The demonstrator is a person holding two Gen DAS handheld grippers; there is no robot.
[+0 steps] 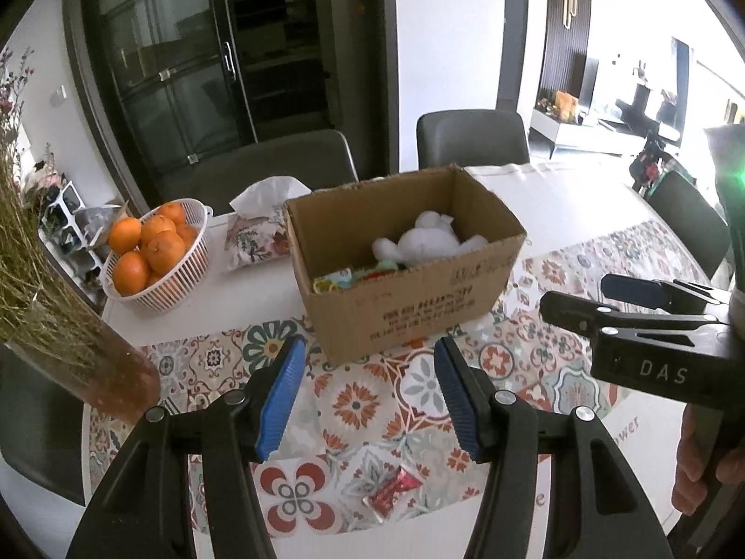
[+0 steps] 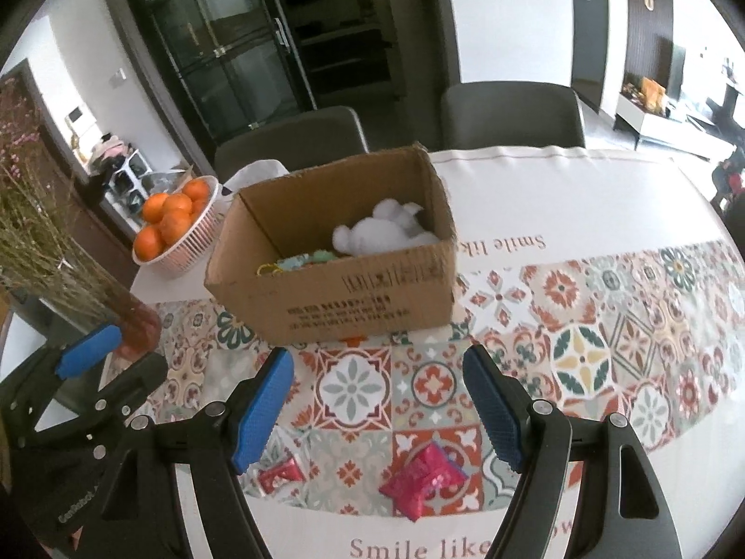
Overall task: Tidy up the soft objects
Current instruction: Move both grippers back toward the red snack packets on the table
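An open cardboard box stands on the patterned tablecloth. Inside lie a white plush toy and some small colourful soft items. My left gripper is open and empty, low over the cloth in front of the box. A small red packet lies below it. My right gripper is open and empty; a larger pink-red packet lies between its fingers' line, on the cloth. The right gripper also shows in the left wrist view.
A white basket of oranges and a floral tissue pack stand left of the box. A vase of dried flowers is at the near left. Grey chairs line the table's far edge.
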